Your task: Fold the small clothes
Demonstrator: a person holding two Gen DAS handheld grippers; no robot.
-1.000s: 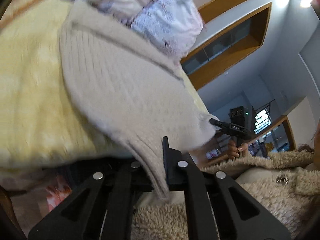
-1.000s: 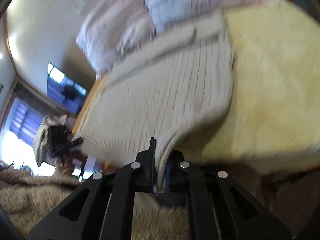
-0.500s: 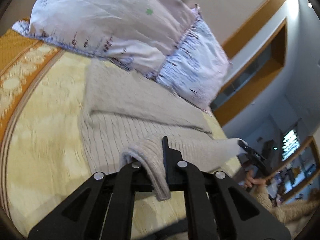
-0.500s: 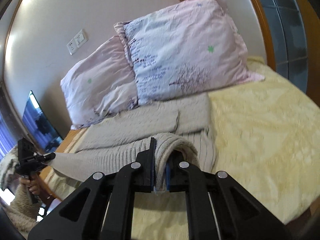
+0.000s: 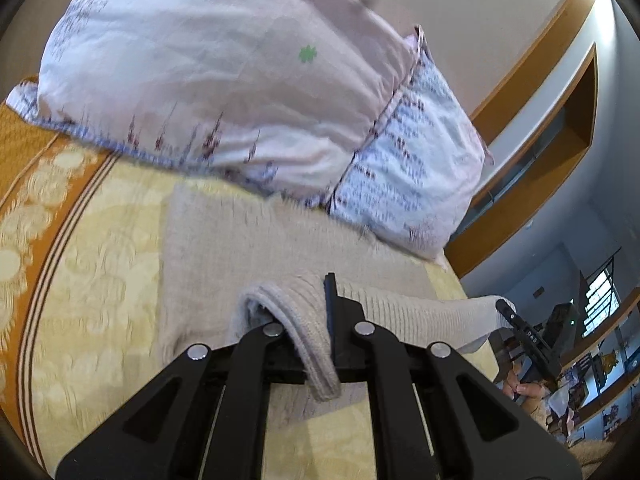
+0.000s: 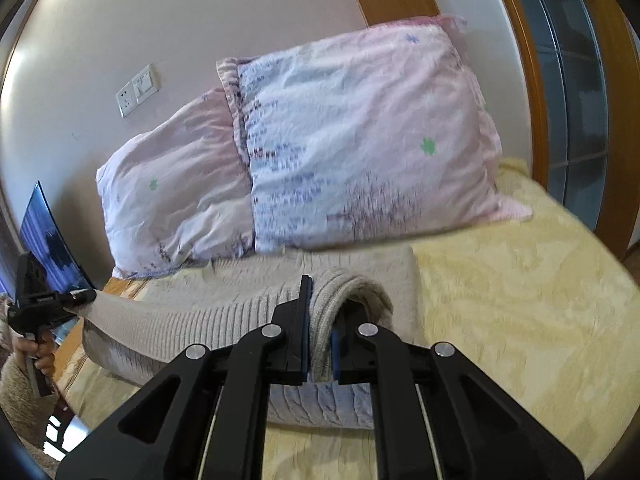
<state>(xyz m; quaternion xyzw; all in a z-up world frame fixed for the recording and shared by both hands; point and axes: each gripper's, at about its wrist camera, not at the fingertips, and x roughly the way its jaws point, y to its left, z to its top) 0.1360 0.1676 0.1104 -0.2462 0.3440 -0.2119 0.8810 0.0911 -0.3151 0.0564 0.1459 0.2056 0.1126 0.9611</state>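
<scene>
We are holding one beige knitted sweater [image 5: 256,248] with two grippers, and it is lying across the yellow bedspread [image 6: 520,300] of the bed. Our left gripper [image 5: 320,340] is clenched on a ribbed edge of the sweater: the fold is passing between its jaws and hanging out just behind them. Our right gripper [image 6: 320,336] is likewise clenched on another ribbed edge, the knit looping over and down between its jaws.

In the left wrist view, the sweater's flat body is spreading ahead of the jaws and to their left, while a band of knit is stretching away to the right of the jaws, up to the other gripper's tip [image 5: 508,312]. In the right wrist view, the same band is running off to the left of the jaws, to the left gripper's tip [image 6: 80,294].

We are counting two pillows [image 6: 360,140] beyond the jaws, both pale pink with a printed pattern, leaning side by side against the wall, their lower edges touching the far edge of the sweater. One double wall socket plate [image 6: 138,90] is sitting on the wall above the left pillow. An orange patterned border [image 5: 36,184] is running along the bedspread, well left of the left jaws.
</scene>
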